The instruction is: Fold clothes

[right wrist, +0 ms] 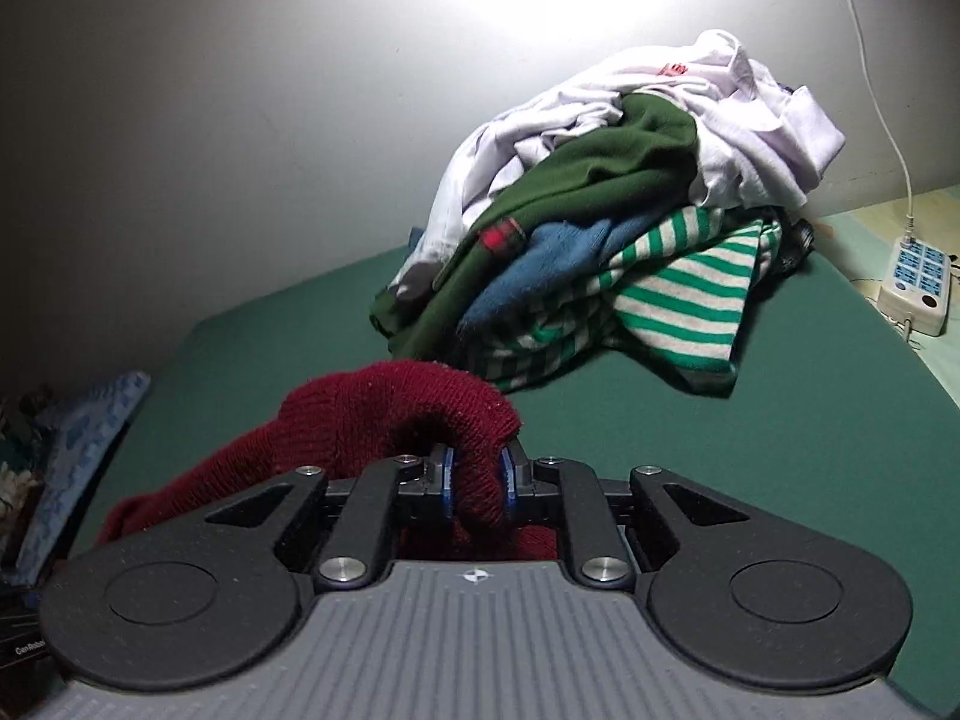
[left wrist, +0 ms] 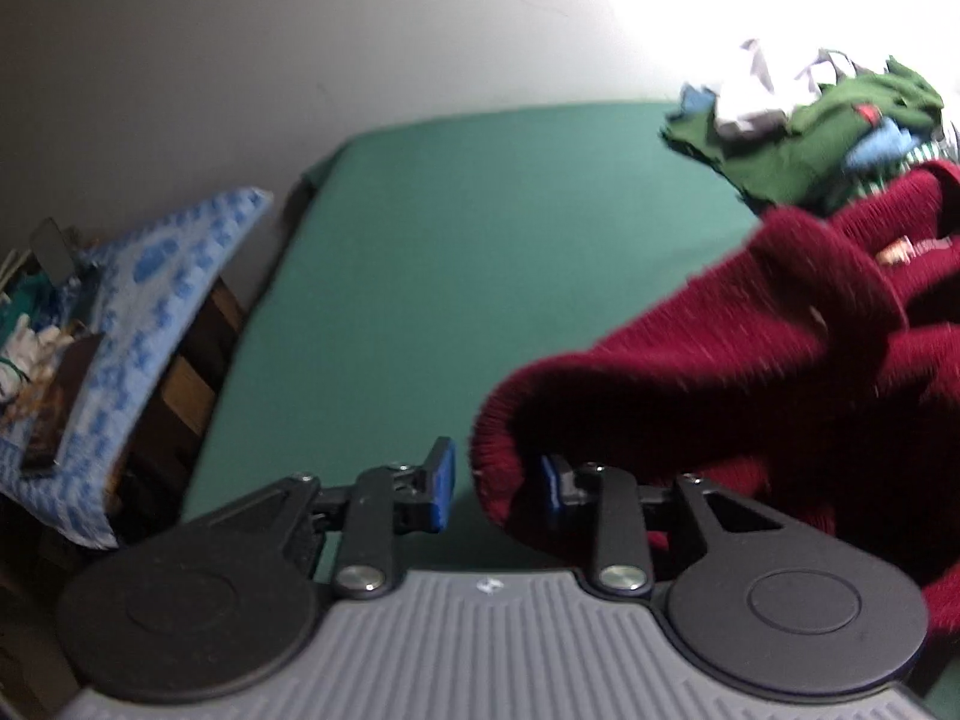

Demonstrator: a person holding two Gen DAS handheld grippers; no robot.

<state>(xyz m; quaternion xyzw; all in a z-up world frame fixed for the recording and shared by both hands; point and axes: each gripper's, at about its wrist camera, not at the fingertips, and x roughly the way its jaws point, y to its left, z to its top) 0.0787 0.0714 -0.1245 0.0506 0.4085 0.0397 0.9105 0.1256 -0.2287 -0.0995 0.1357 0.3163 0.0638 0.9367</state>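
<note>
Now right claw (right wrist: 477, 483) tight on maroon sweater (right wrist: 396, 420)

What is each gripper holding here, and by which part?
The right gripper is shut on a knit fold of the maroon sweater. The left gripper is open, holding nothing.

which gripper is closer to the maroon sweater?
Right. The right gripper is shut on a fold of the sweater. The left gripper is open, the sweater's hem draped over one finger, not clamped.
</note>
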